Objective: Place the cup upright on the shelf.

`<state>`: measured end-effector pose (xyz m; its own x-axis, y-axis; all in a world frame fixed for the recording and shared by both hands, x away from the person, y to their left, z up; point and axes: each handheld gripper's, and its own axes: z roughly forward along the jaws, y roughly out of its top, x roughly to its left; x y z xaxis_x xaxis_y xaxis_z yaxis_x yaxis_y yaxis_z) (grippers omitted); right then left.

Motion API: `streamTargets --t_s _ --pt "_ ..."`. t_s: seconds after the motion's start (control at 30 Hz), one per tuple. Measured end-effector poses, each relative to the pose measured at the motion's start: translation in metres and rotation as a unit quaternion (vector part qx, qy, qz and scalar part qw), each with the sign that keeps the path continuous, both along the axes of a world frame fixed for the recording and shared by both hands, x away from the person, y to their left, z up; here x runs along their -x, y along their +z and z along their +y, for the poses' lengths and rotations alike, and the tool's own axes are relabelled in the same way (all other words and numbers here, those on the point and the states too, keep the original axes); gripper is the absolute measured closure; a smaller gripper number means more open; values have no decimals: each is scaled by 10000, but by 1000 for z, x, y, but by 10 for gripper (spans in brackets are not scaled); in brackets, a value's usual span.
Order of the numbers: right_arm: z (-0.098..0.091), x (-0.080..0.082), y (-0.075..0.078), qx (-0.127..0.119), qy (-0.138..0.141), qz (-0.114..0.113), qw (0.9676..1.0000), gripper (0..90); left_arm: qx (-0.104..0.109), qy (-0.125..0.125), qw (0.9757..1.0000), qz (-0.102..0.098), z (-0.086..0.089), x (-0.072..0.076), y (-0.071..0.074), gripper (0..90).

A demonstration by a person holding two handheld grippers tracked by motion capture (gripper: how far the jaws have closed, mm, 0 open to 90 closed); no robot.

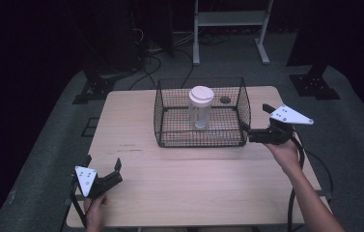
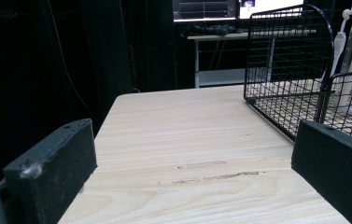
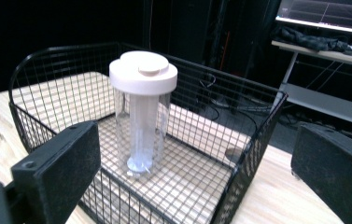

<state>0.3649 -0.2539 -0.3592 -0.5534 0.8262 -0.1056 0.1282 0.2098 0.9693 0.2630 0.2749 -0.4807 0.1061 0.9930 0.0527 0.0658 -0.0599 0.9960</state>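
A black wire basket [image 1: 159,121] [image 3: 262,140] [image 2: 285,60] stands on the far middle of the wooden table [image 1: 194,179]. Inside it a clear bottle with a white lid [image 1: 201,106] [image 3: 142,121] stands upright. My right gripper [image 1: 254,123] [image 3: 197,182] is open just outside the basket's right wall, jaws pointing at it, nothing between them. My left gripper [image 1: 103,165] [image 2: 192,168] is open low over the table's front left corner, well short of the basket, and holds nothing.
A small dark round spot [image 1: 225,100] [image 3: 233,153] marks the table behind the basket. A white metal stand [image 1: 230,24] and black equipment bases [image 1: 315,84] are on the floor beyond the table. Bare tabletop [image 2: 187,126] stretches between the left gripper and the basket.
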Motion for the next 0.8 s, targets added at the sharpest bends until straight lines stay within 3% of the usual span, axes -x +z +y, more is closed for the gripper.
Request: streamTargets --t_s 0.8 --pt "-28 21 -32 -7 -200 222 9996 8 -21 20 10000 6 -1 0 0 0"
